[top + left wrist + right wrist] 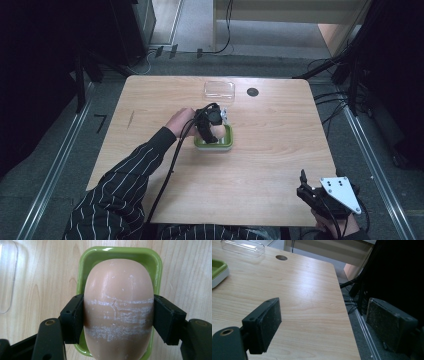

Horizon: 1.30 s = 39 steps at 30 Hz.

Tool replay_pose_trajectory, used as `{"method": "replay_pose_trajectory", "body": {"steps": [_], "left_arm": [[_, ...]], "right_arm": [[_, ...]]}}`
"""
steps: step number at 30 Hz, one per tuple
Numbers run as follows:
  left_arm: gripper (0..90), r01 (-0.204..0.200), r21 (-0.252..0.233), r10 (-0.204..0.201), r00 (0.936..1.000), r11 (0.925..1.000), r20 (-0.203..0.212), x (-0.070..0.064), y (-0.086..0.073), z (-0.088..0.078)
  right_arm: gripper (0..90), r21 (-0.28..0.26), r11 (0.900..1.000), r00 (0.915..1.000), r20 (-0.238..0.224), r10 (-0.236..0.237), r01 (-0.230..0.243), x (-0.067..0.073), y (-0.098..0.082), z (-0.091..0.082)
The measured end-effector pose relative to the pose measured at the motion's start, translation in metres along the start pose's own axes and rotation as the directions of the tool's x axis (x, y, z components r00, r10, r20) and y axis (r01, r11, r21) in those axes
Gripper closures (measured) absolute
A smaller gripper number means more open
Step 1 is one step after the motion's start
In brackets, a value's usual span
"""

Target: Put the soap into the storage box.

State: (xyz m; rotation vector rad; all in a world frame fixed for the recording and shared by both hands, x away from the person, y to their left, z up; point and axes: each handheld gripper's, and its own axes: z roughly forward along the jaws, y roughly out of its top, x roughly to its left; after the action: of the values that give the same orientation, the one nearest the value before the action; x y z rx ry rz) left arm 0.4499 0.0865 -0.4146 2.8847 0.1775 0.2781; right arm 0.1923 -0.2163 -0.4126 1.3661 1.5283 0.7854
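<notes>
Left gripper [117, 320] pinches the soap bar [118, 307] directly over the green dish [157, 267]; whether seated or lifted, cannot tell. Clear lid [219, 89] lies apart, far side, likely pending. Right gripper [332, 325] spread, idle near right edge.

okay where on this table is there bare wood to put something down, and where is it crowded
Bare wood: the left side of the table, from its left edge to the green dish, and the right side between the dish and the right gripper. Crowded: the middle, where the left gripper holds the soap over the dish, with the clear lid behind.
</notes>
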Motion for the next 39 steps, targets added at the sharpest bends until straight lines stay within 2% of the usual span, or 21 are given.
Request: {"method": "replay_pose_trajectory", "body": {"steps": [8,14,26,38,39], "left_arm": [[33.5,-0.005,0.011,0.005,0.9998,0.9999,0.02,0.003,0.0,0.014],[33.5,-0.001,0.026,0.001,0.9998,0.9997,0.018,0.004,-0.001,0.021],[33.3,0.017,0.015,-0.017,0.9994,0.9998,0.03,0.005,-0.003,0.025],[32.4,0.058,0.001,-0.058,0.9969,0.9983,0.053,0.008,-0.006,0.026],[30.0,0.062,0.001,-0.062,0.9967,0.9981,0.052,0.008,-0.006,0.026]], "right_arm": [[13.6,0.003,1.0,1.0,0.006,0.003,-0.003,-0.002,-0.001,-0.001],[13.6,0.005,1.0,1.0,0.007,0.006,-0.006,-0.002,-0.001,-0.002],[13.6,0.005,1.0,1.0,0.008,0.005,-0.005,-0.002,-0.001,-0.002],[13.6,0.004,1.0,1.0,0.007,0.004,-0.004,-0.002,-0.001,-0.002],[13.6,0.004,1.0,1.0,0.007,0.004,-0.004,-0.002,-0.001,-0.001]]}}
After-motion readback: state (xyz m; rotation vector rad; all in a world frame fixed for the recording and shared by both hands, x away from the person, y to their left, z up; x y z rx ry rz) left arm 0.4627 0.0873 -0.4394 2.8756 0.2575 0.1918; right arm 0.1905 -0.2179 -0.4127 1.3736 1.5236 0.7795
